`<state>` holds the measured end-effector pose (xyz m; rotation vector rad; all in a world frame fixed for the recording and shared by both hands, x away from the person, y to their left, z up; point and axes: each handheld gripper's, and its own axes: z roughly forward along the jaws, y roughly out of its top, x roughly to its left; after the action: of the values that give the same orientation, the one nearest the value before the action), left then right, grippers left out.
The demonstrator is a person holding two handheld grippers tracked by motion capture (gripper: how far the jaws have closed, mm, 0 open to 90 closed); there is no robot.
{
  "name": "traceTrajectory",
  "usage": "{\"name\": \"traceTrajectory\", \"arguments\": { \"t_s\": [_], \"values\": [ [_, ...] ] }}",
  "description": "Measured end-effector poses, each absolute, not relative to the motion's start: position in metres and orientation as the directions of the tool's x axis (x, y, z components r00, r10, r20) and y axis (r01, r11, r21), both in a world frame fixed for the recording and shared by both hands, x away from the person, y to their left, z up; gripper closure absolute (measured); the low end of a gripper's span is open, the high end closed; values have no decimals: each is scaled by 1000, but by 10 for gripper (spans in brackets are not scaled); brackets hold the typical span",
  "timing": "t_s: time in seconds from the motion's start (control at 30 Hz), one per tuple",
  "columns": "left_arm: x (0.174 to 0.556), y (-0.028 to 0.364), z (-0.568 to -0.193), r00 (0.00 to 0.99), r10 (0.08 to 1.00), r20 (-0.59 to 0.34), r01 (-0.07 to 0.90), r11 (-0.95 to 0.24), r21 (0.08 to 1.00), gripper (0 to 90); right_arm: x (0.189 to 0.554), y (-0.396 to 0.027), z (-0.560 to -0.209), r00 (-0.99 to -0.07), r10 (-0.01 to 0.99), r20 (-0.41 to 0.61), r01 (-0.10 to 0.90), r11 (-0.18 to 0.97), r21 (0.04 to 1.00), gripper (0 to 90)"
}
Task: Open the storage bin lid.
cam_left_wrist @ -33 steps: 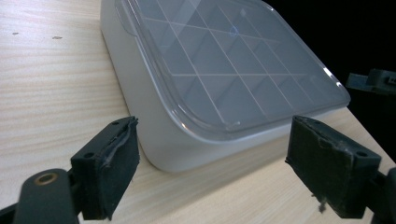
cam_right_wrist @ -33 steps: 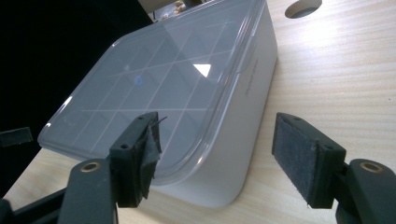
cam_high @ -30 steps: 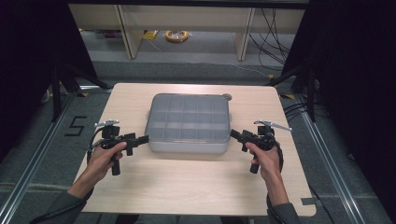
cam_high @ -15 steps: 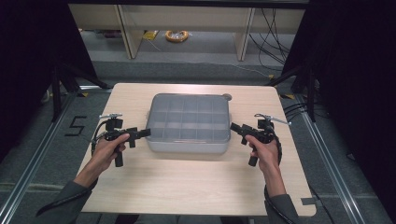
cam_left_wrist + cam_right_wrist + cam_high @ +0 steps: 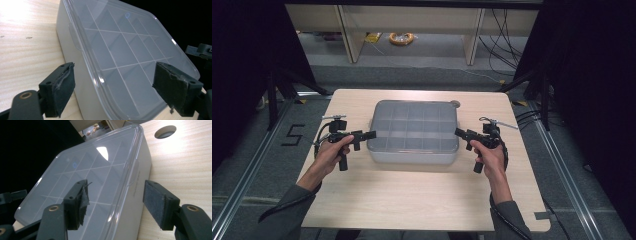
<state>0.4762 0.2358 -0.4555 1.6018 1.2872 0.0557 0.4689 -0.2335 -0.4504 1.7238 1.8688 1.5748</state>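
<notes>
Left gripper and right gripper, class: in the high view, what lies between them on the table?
The lidded compartment box sits between the left gripper and the right gripper, both with jaws open at its ends, as the high view shows.

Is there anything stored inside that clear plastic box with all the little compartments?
No: through the closed clear lid of the plastic box, the left gripper view shows only bare dividers and vacant compartments.

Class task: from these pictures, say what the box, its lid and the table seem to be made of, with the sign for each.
Box: likely plastic, milky white, smooth walls. Lid: clear glossy plastic; the dividers show through and lamps glint on it. Table: pale wood or wood-look laminate, judging by its grain lines.
</notes>
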Motion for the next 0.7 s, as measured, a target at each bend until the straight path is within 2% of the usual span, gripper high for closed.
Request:
{"name": "traceTrajectory", "arguments": {
  "t_s": [0.07,0.1,0.13,0.47,0.5,0.53,0.57,0.6,0.63,0.7],
  "values": [
    [482,236,-454,411,740,-532,692,127,711,185,473,-232,-451,-307,801,514,648,-220,729,388],
    [484,236,-454,414,742,-528,688,125,715,194,470,-226,-447,-235,773,589,701,-285,653,390],
    [487,235,-454,415,746,-521,689,117,716,199,474,-229,-451,-280,790,545,666,-249,703,393],
    [512,232,-452,381,764,-520,725,103,681,292,491,-220,-454,-239,789,565,701,-262,663,451],
    [515,232,-453,379,768,-516,726,100,681,293,494,-221,-456,-261,798,543,685,-243,687,456],
    [517,230,-453,371,767,-523,727,111,678,307,495,-219,-455,-240,788,567,700,-264,663,458],
    [518,231,-454,377,770,-515,728,98,679,329,499,-221,-458,-275,803,529,676,-229,700,459],
    [518,231,-454,377,770,-515,728,98,679,335,501,-221,-459,-272,809,520,675,-225,703,459],
    [523,229,-456,355,772,-527,725,129,677,341,503,-220,-460,-259,807,531,686,-233,689,459],
    [525,231,-458,365,775,-515,728,107,677,351,504,-217,-459,-245,798,550,699,-248,671,464]
  ]
}}
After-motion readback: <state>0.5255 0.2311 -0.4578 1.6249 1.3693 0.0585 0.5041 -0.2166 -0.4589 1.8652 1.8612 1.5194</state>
